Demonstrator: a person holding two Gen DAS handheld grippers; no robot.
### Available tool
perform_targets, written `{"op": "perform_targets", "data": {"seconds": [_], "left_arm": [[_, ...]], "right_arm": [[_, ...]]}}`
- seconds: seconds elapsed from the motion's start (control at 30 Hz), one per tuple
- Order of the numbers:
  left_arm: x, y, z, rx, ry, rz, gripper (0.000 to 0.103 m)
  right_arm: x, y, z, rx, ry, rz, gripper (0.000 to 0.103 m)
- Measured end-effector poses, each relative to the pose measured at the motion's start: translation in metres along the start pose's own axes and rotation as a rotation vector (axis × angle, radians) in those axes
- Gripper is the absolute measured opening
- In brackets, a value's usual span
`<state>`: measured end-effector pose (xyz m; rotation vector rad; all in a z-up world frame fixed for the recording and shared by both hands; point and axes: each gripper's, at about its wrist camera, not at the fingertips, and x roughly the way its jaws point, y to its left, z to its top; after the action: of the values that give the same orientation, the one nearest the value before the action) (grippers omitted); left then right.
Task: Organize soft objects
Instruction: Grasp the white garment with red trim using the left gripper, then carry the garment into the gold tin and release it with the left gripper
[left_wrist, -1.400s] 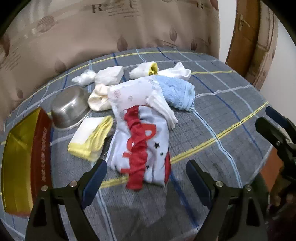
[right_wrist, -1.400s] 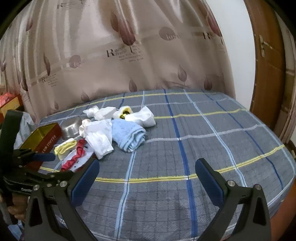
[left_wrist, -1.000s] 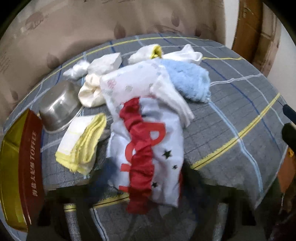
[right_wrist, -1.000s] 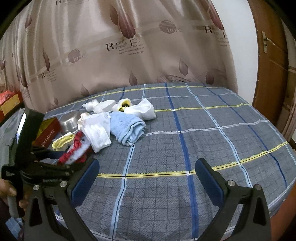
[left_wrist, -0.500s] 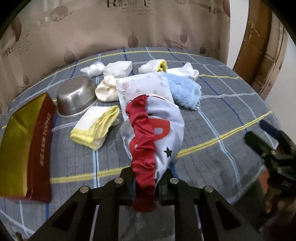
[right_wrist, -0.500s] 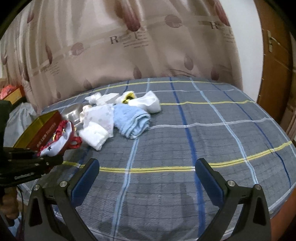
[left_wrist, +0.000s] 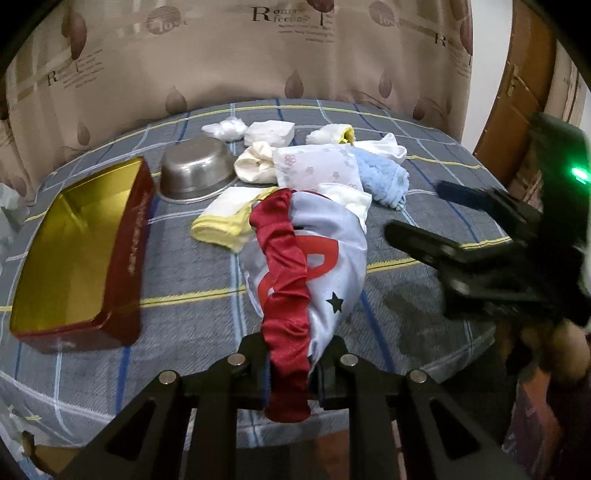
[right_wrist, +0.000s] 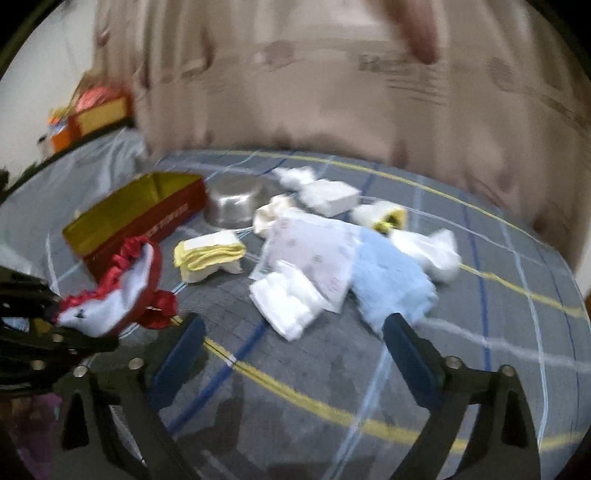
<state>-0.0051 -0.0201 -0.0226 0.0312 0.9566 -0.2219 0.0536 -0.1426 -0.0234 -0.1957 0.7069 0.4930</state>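
My left gripper (left_wrist: 291, 369) is shut on a pale satin garment with a red ruffled band (left_wrist: 310, 266), which hangs lifted off the checked bedspread. In the right wrist view the same garment (right_wrist: 110, 295) dangles at the left from the left gripper (right_wrist: 48, 332). My right gripper (right_wrist: 291, 339) hovers over the bedspread just in front of the pile, its jaws wide but closing, with nothing between them. The pile holds a folded white cloth (right_wrist: 288, 302), a floral white cloth (right_wrist: 314, 251), a light blue towel (right_wrist: 391, 277) and a yellow folded cloth (right_wrist: 210, 254).
An open red tin with a gold inside (left_wrist: 74, 251) lies at the left, a steel bowl (left_wrist: 195, 173) behind it. Several small white bundles (left_wrist: 269, 133) sit at the back. A curtain (left_wrist: 295, 55) closes the far side and a wooden door (left_wrist: 517, 92) stands at the right.
The left gripper shut on the satin garment and raised it off the pile. The right gripper swung left toward the pile, and its view is now blurred.
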Motion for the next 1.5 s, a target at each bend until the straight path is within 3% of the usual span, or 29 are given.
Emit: {"op": "perform_targets", "data": {"seconds": [0.07, 0.17, 0.4, 0.43, 0.47, 0.53, 0.73, 1.1, 1.43, 1.5], "left_arm": [[-0.005, 0.005, -0.001, -0.014, -0.003, -0.004, 0.018], [-0.010, 0.010, -0.003, -0.027, -0.001, -0.017, 0.018], [-0.016, 0.017, 0.000, -0.051, -0.004, -0.034, 0.018], [-0.018, 0.019, 0.002, -0.052, -0.007, -0.037, 0.018], [-0.021, 0.021, 0.004, -0.053, -0.011, -0.036, 0.018], [-0.028, 0.025, 0.009, -0.054, -0.024, -0.020, 0.018], [-0.051, 0.052, 0.031, -0.072, -0.072, 0.069, 0.019], [-0.034, 0.134, 0.066, -0.120, -0.044, 0.267, 0.020], [0.008, 0.207, 0.077, -0.173, 0.046, 0.354, 0.020], [0.017, 0.215, 0.078, -0.179, 0.065, 0.370, 0.025]], "right_arm": [[0.011, -0.003, 0.004, -0.019, 0.032, 0.016, 0.083], [0.030, -0.011, 0.009, -0.022, 0.089, 0.072, 0.083], [0.060, -0.011, 0.016, -0.090, 0.161, 0.057, 0.082], [0.064, -0.008, 0.016, -0.101, 0.175, 0.061, 0.073], [0.067, -0.006, 0.015, -0.108, 0.187, 0.063, 0.056], [0.073, -0.003, 0.011, -0.107, 0.218, 0.066, 0.039], [0.074, 0.002, 0.007, -0.091, 0.212, 0.088, 0.020], [0.066, 0.011, 0.001, -0.059, 0.182, 0.104, 0.014], [0.059, 0.011, 0.001, -0.012, 0.167, 0.115, 0.014], [0.057, 0.012, 0.002, -0.006, 0.164, 0.117, 0.014]]}}
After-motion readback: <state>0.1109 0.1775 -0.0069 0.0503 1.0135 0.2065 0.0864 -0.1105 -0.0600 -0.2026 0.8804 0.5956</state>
